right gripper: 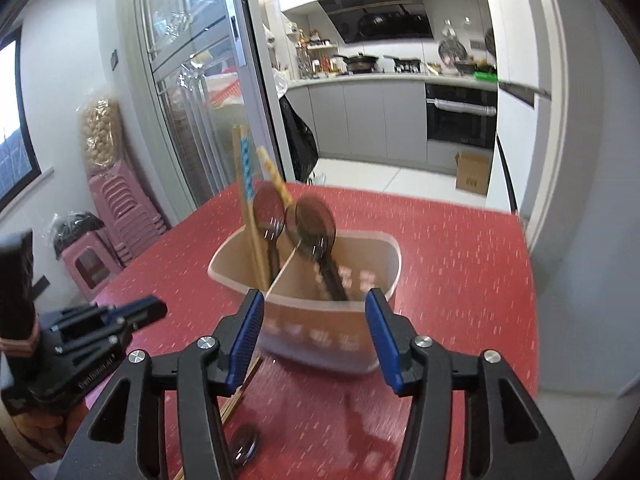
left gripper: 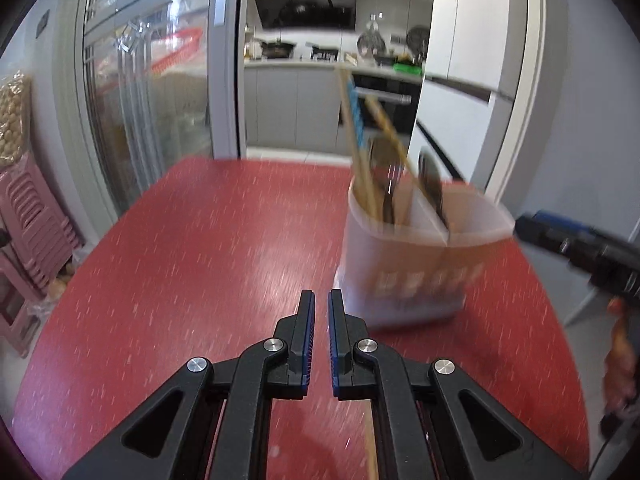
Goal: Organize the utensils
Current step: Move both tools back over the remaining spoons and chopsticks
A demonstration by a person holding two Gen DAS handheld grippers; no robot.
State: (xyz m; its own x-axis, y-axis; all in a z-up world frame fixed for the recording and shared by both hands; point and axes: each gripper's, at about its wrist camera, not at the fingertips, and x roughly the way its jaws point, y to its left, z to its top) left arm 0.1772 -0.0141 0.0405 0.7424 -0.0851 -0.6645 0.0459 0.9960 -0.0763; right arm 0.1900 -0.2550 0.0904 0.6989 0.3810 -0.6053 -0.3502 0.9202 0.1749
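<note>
Translucent matt plastic holder (right gripper: pixel 320 320), wooden chopsticks (right gripper: pixel 252 232), glossy dark spoons (right gripper: pixel 316 220), red speckled tabletop (left gripper: pixel 208 240).

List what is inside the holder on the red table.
The holder has a divider. The left compartment holds chopsticks and a dark spoon; the right, another spoon. Their lower ends are hidden by the holder's wall.
</note>
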